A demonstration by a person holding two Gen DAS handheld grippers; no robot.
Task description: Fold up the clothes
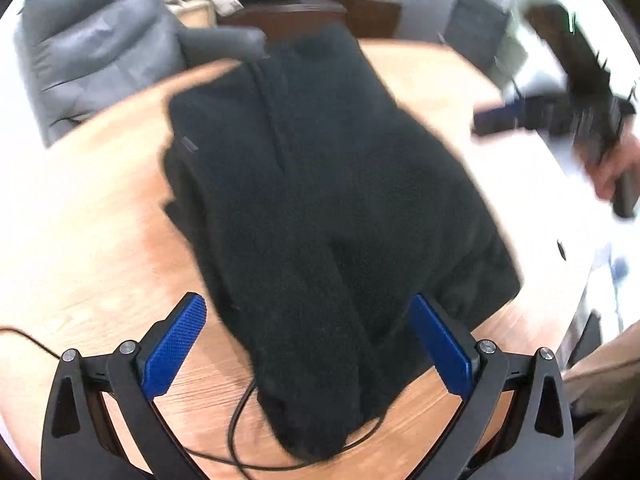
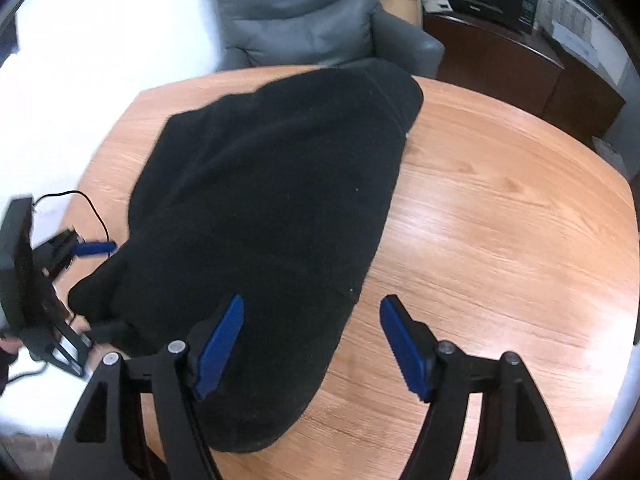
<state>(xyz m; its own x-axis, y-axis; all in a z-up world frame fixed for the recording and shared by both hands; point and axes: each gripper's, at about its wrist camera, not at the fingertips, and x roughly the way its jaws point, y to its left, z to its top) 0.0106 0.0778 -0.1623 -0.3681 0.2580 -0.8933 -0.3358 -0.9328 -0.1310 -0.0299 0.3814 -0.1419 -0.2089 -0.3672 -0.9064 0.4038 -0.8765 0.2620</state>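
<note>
A black fleece garment (image 1: 320,184) lies partly folded on a round wooden table (image 1: 100,208); a sleeve end reaches toward the near edge. My left gripper (image 1: 308,344) is open, its blue pads (image 1: 176,348) on either side of that sleeve end, above the cloth. In the right wrist view the same garment (image 2: 264,200) stretches across the table (image 2: 500,220). My right gripper (image 2: 312,344) is open over the garment's near right edge, holding nothing. The left gripper (image 2: 94,249) shows there at the left beside the cloth. The right gripper (image 1: 600,120) appears blurred, raised at the right in the left wrist view.
A thin black cable (image 1: 240,428) loops on the table under the sleeve end and also runs at the left (image 2: 92,208). A grey padded armchair (image 2: 304,12) stands behind the table. Dark wooden cabinets (image 2: 500,52) with office gear line the back. A hand (image 1: 616,164) grips the right tool.
</note>
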